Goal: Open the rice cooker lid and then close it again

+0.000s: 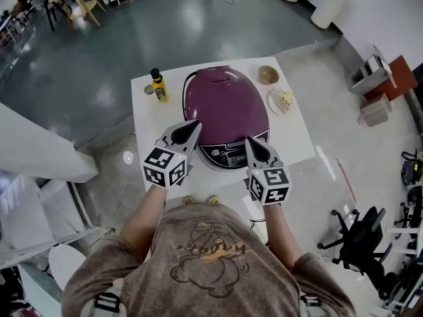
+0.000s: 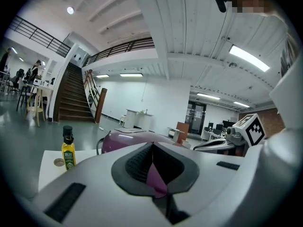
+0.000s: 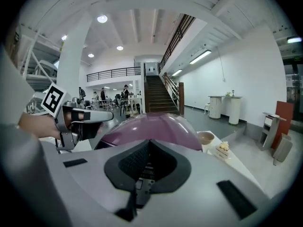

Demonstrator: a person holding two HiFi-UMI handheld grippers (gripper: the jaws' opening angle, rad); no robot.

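White table (image 1: 294, 137) carries the purple rice cooker (image 1: 228, 104), closed. Left gripper (image 1: 194, 127) and right gripper (image 1: 251, 144), both pinched shut on nothing, hide part of its front; contact with it, can't tell.

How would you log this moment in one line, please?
cooker lid: closed | left tongs: shut, empty | right tongs: shut, empty

An open office hall, with staircase (image 3: 160, 96), mezzanine railing (image 2: 120, 48) and office chair (image 1: 360, 236).
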